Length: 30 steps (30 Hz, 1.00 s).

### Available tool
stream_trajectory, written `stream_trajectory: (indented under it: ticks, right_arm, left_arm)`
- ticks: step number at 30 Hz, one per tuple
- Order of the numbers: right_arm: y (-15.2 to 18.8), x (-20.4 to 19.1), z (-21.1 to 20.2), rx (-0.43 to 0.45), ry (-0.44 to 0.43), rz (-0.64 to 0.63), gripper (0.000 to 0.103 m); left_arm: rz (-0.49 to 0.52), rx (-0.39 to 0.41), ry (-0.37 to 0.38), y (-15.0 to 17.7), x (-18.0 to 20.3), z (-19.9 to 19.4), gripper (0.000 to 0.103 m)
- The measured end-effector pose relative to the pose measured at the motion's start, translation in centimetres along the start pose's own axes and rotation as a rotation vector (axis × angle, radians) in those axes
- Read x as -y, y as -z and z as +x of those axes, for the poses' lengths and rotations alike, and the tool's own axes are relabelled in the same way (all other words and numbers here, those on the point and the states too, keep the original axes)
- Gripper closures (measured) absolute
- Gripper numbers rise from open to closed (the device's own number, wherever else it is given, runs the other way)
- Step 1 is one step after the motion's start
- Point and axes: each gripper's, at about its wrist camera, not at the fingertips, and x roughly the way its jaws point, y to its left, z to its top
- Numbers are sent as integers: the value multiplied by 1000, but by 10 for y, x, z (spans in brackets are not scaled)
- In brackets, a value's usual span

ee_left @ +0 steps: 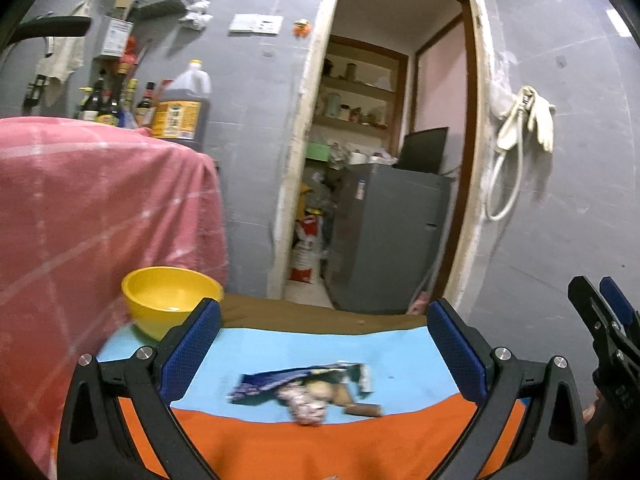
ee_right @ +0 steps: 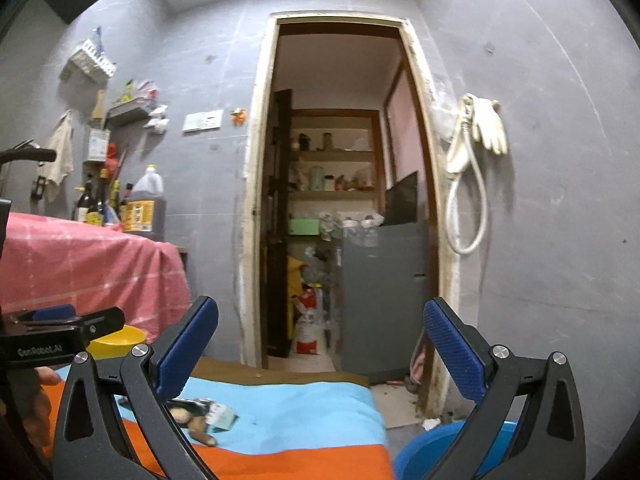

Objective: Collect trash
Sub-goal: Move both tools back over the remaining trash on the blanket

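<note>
A small heap of trash lies on the blue and orange cloth [ee_left: 400,354] of the table: a torn dark blue wrapper [ee_left: 296,380], a crumpled pinkish wad [ee_left: 306,408] and a brown stick-like piece [ee_left: 362,410]. My left gripper [ee_left: 326,344] hovers wide open above and in front of it, touching nothing. In the right wrist view the same trash heap [ee_right: 200,416] sits low left, partly hidden by one finger. My right gripper [ee_right: 320,352] is wide open and empty, aimed at the doorway. It shows at the right edge of the left view as the right gripper [ee_left: 604,312].
A yellow bowl [ee_left: 170,298] stands at the table's far left corner beside a pink cloth-covered counter [ee_left: 100,220] with bottles [ee_left: 180,104]. A blue basin [ee_right: 436,448] sits on the floor right of the table. An open doorway [ee_right: 340,200] shows a grey cabinet [ee_right: 384,292].
</note>
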Motion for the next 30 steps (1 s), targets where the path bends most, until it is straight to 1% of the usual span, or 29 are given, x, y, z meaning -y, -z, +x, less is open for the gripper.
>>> stream_trajectory:
  ticks: [4,11,14,20,23,25,30]
  right_arm:
    - [3,-17,6,-7,-47,-8,0]
    - [12,-40,22,-76,-110,-23,0]
    - [18,-48,28,-110,-132,-29,0]
    - [30,-62,41,-189,-167,-47,0]
    - [37,-69,50,-253,-174,-64,0]
    - [44,-72,58,-314,-177,-74,0]
    - [59,-73,76,-454,-178,-69,0]
  left_arm:
    - [10,8,-46,1,-19,-6,2]
    - [23,-11,-110,8,-56,-7,2]
    - [26,-20,-123,13,-67,-5,2]
    - [38,-54,-122,24,-83,3,2]
    - [55,-93,-122,30,-87,11,2]
    - [63,-129,-120,35,-88,19,2]
    - [34,-283,-105,43,-97,47,2]
